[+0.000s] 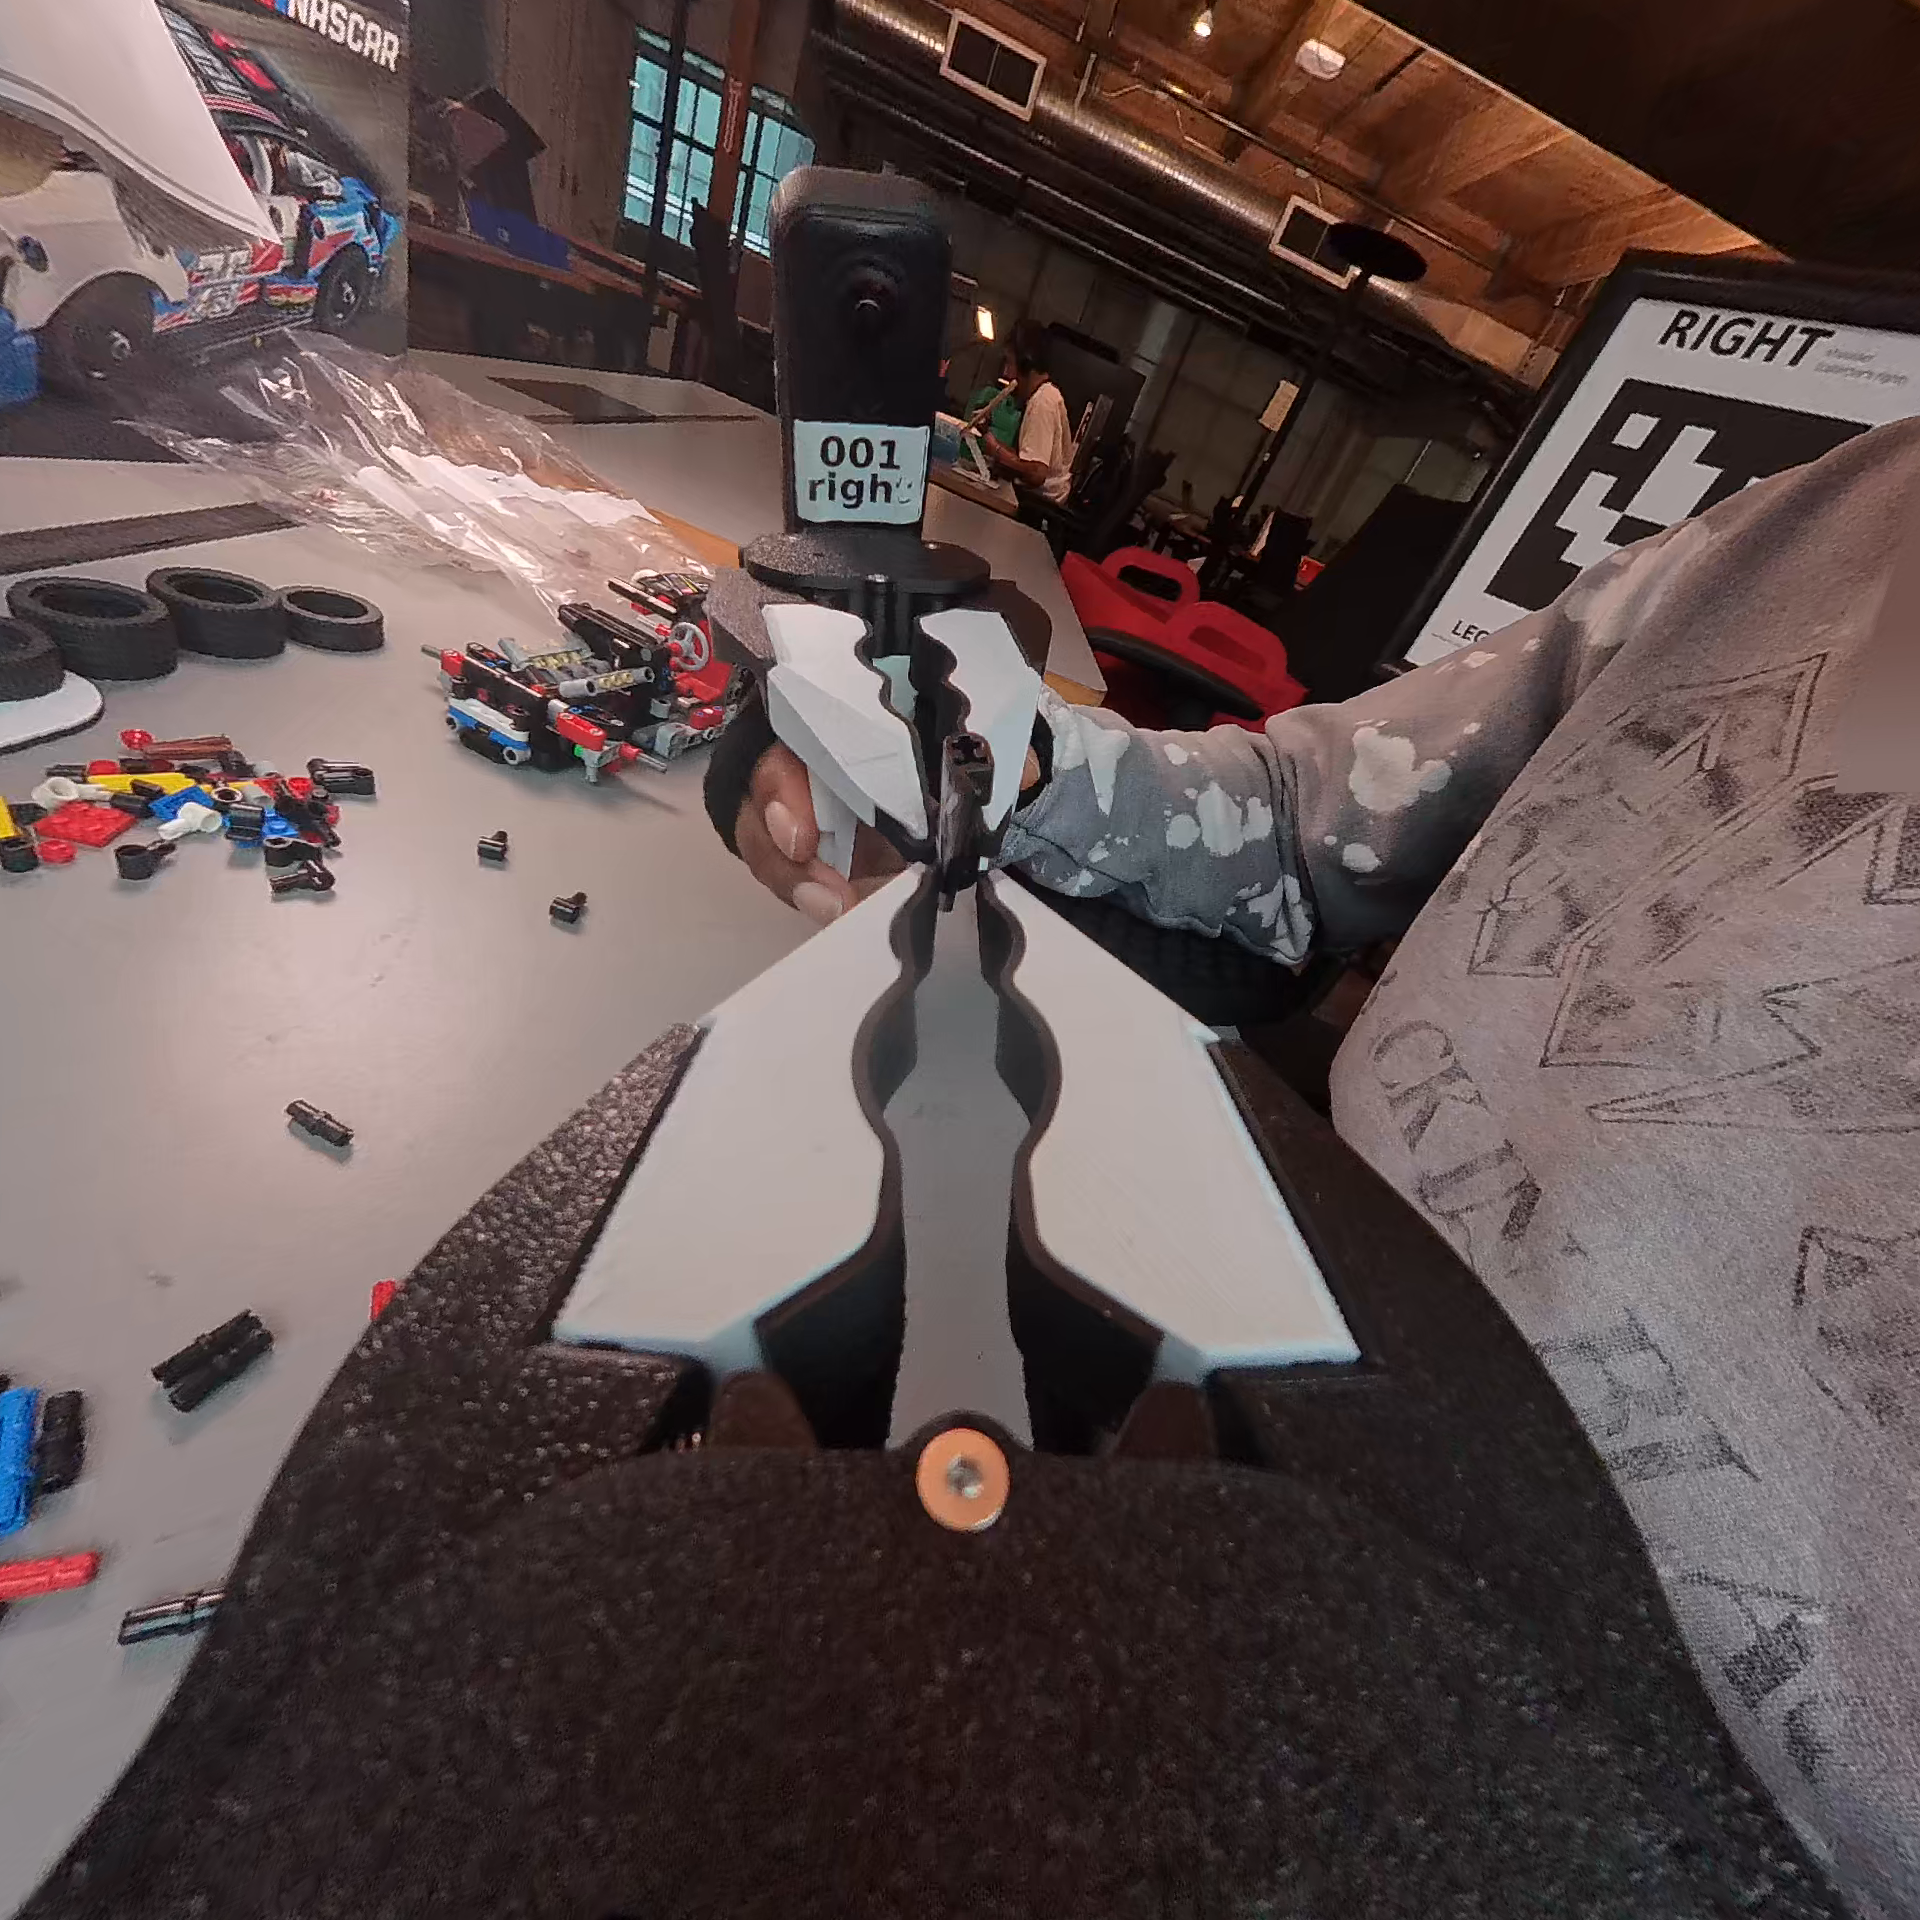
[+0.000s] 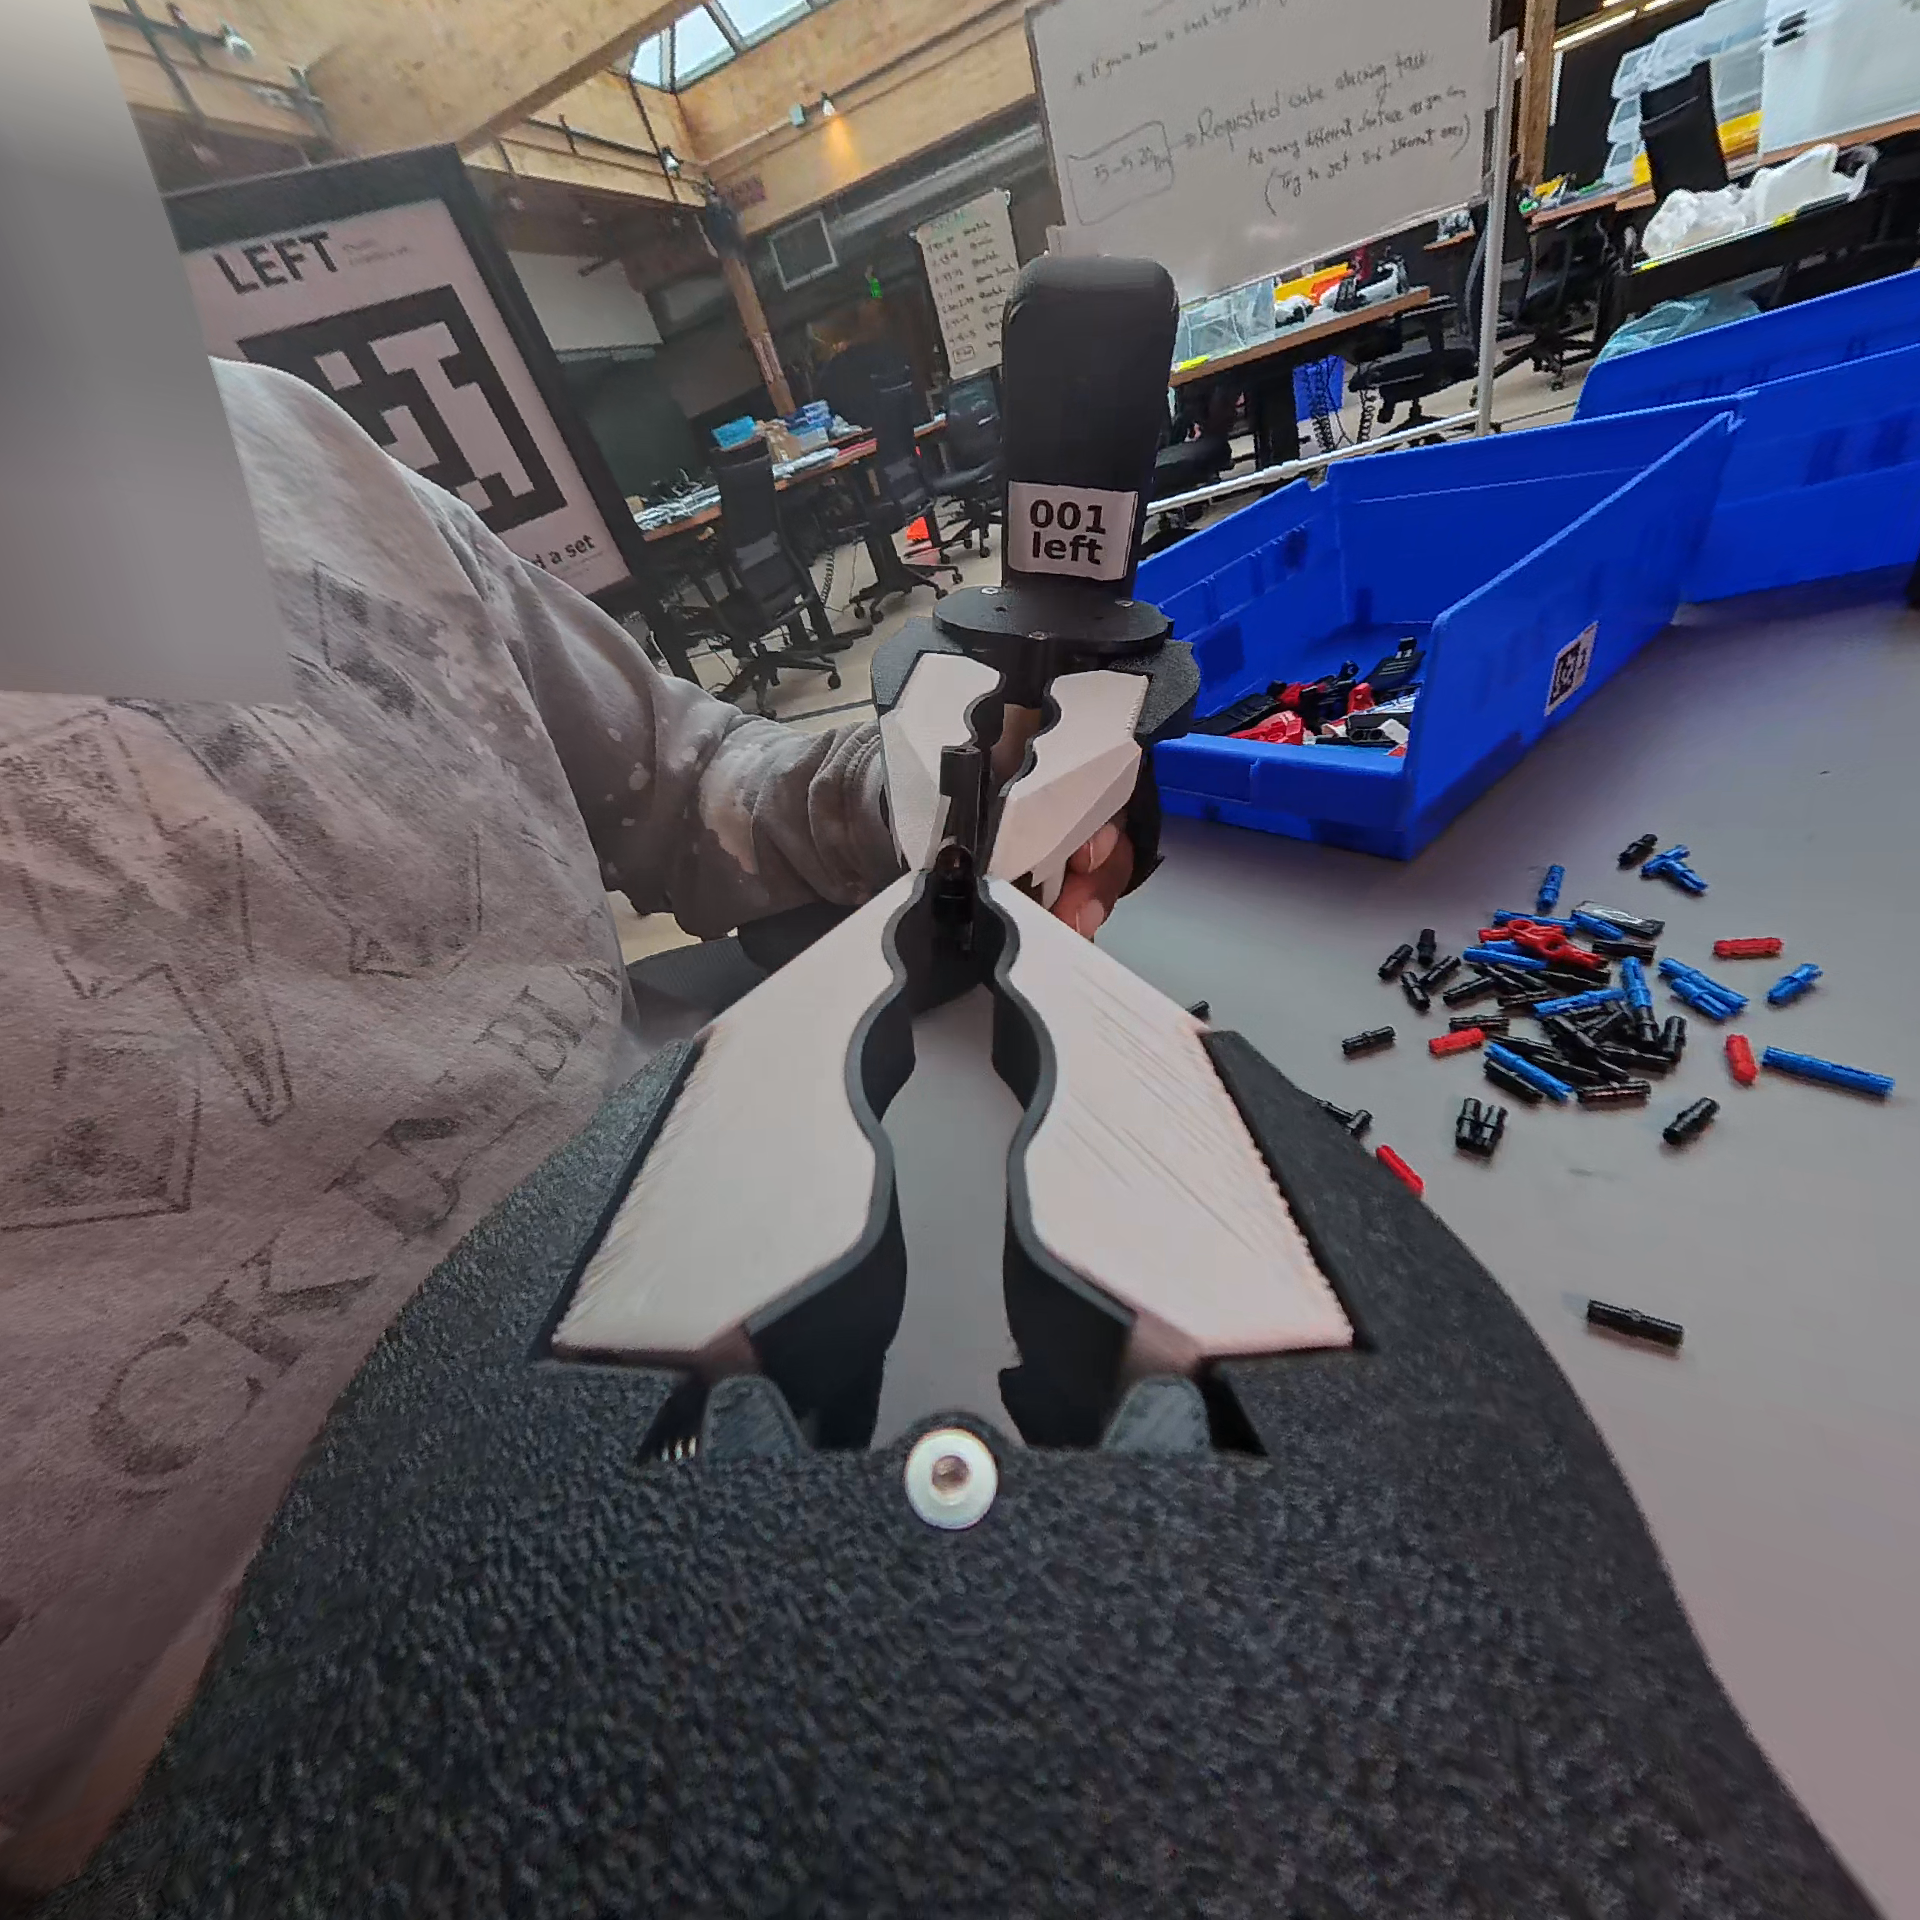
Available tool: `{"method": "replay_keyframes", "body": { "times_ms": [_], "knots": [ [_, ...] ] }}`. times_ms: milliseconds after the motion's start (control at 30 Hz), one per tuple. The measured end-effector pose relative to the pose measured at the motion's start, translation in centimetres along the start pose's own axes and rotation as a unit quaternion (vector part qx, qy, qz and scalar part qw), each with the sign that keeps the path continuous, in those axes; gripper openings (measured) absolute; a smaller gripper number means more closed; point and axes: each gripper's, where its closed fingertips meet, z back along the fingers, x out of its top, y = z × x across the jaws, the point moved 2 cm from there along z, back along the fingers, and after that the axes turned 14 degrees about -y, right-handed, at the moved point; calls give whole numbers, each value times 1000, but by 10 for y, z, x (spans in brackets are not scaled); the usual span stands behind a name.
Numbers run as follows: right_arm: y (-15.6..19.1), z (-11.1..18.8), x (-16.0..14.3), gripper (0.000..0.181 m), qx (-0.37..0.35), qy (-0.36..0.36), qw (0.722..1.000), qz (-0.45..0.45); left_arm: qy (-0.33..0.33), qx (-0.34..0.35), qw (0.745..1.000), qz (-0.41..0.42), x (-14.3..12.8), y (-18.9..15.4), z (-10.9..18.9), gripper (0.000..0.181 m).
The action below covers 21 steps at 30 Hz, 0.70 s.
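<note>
The two grippers face each other above the grey table (image 1: 436, 997), with their tips meeting. My left gripper (image 1: 951, 888) is shut on the lower end of a slim black piece (image 1: 964, 790) that stands upright and has a cross-shaped hole at its top. That piece also shows in the right wrist view (image 2: 961, 795), between the far gripper's white fingers (image 2: 1060, 795). My right gripper (image 2: 951, 894) is shut on a small black pin (image 2: 951, 878), held against the upright piece. In the left wrist view the right gripper (image 1: 940, 831) is partly hidden behind the piece.
Black tyres (image 1: 208, 613), a partly built brick model (image 1: 592, 686), loose pieces (image 1: 177, 800), a clear plastic bag (image 1: 416, 457) and a car-picture box (image 1: 260, 177) lie to the left. A blue bin (image 2: 1507, 582) and a pile of pins (image 2: 1590, 1008) lie to the right. The person's grey sleeve (image 1: 1247, 821) is close. My two grippers' fingertips are within a few centimetres of each other.
</note>
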Motion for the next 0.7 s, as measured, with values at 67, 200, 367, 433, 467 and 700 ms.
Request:
{"method": "replay_keyframes", "body": {
  "times_ms": [67, 200, 367, 433, 467, 700],
  "knots": [
    [2, 1, 0, 7, 6, 0, 1000, -4, -13, -6, 1000, 8, 4, -2, 1, 5],
    [1, 0, -1, 7, 3, 0, 1000, -4, -19, 3, 1000, 1, 7, 0, 3, 5],
    [0, -2, -1, 7, -5, 1, 1000, 2, -30, 2, 999, 11, 10, 0, 3, 1],
    [-2, -1, -2, 6, -14, 6, 1000, 15, -25, 10, 1000, 16, 8, 2, 4, 0],
    [-4, 0, -2, 6, -20, 4, 999, 25, -21, 21, 999, 13, 8, 5, 4, 0],
    [-9, 6, -8, 6, -16, 43, 998, 45, 44, 52, 997, -25, -3, 11, 6, 0]
  ]
}}
